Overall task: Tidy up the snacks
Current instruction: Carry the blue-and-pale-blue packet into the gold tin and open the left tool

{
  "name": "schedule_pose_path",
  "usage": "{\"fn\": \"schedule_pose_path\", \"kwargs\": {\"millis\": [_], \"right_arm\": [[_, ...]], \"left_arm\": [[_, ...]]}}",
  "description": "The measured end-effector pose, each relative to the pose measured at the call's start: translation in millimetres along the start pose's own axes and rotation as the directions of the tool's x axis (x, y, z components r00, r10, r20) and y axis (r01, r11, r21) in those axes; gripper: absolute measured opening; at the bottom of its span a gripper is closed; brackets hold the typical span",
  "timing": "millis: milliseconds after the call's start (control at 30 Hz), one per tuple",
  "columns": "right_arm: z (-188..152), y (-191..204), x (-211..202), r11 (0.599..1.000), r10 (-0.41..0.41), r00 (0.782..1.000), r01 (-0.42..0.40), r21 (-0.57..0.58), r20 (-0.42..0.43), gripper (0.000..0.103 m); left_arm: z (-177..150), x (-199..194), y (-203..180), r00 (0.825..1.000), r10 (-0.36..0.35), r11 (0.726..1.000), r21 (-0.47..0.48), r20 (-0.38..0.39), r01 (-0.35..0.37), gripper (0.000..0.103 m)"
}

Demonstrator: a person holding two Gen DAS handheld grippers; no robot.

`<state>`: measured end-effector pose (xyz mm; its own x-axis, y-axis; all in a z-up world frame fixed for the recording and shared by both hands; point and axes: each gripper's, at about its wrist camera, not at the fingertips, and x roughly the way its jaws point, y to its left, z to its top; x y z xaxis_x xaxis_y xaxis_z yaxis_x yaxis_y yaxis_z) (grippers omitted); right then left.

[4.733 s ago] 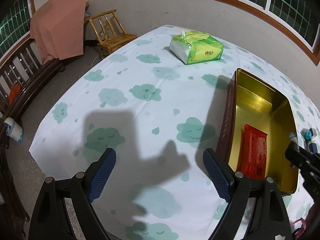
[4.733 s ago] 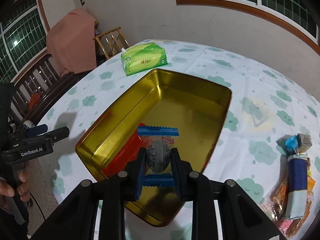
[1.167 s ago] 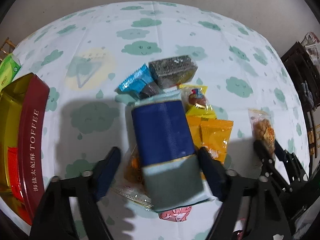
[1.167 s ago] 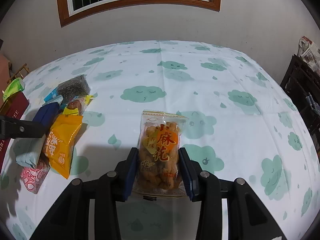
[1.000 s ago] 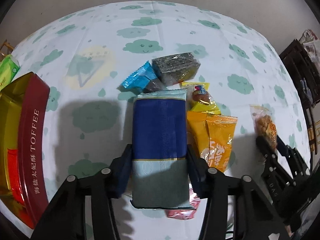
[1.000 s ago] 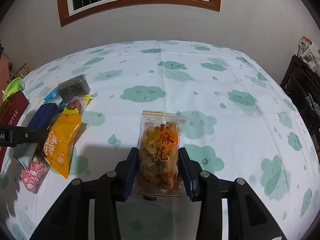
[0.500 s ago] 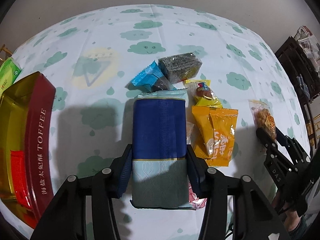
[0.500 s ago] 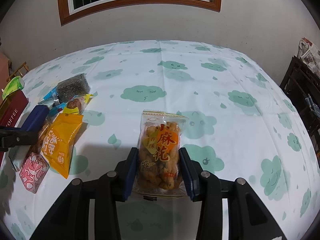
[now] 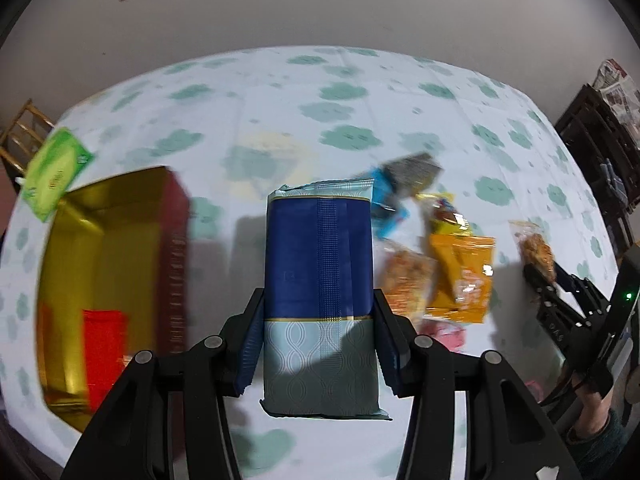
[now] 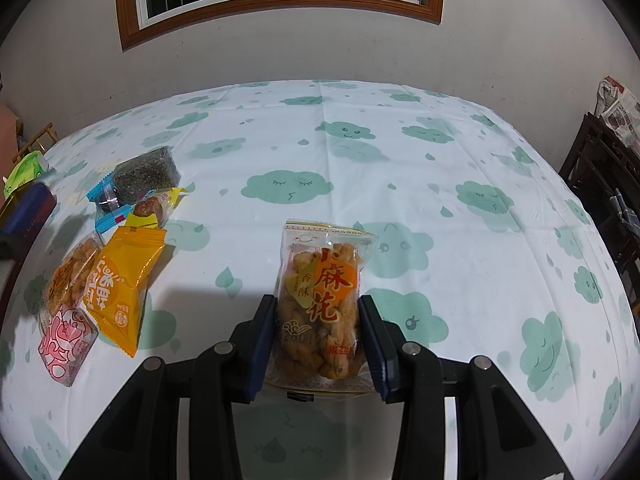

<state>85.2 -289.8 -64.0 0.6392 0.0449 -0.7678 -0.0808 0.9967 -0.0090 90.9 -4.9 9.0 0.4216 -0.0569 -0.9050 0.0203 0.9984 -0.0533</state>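
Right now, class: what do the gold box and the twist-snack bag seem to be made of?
Gold box: probably metal tin, glossy; its inner walls mirror the light.
Twist-snack bag: thin clear plastic film with printed label; the fried twists show through and it glints.

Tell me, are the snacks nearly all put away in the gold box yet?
Not yet. The gold tin holds only a red packet that I can make out. The left gripper grips a blue packet; the right gripper grips a bag of fried twists. The orange pouch, pink packet and others wait on the table.
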Motion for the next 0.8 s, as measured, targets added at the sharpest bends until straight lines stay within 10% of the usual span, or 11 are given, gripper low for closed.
{"fn": "schedule_pose_path", "kwargs": {"millis": [800], "right_arm": [[0.1, 0.2, -0.1, 1.0, -0.001, 1.0, 0.001, -0.001, -0.001, 0.042]], "left_arm": [[-41.6, 2.8, 174.4, 0.971, 0.22, 0.966, -0.12, -0.09, -0.23, 0.046]]}}
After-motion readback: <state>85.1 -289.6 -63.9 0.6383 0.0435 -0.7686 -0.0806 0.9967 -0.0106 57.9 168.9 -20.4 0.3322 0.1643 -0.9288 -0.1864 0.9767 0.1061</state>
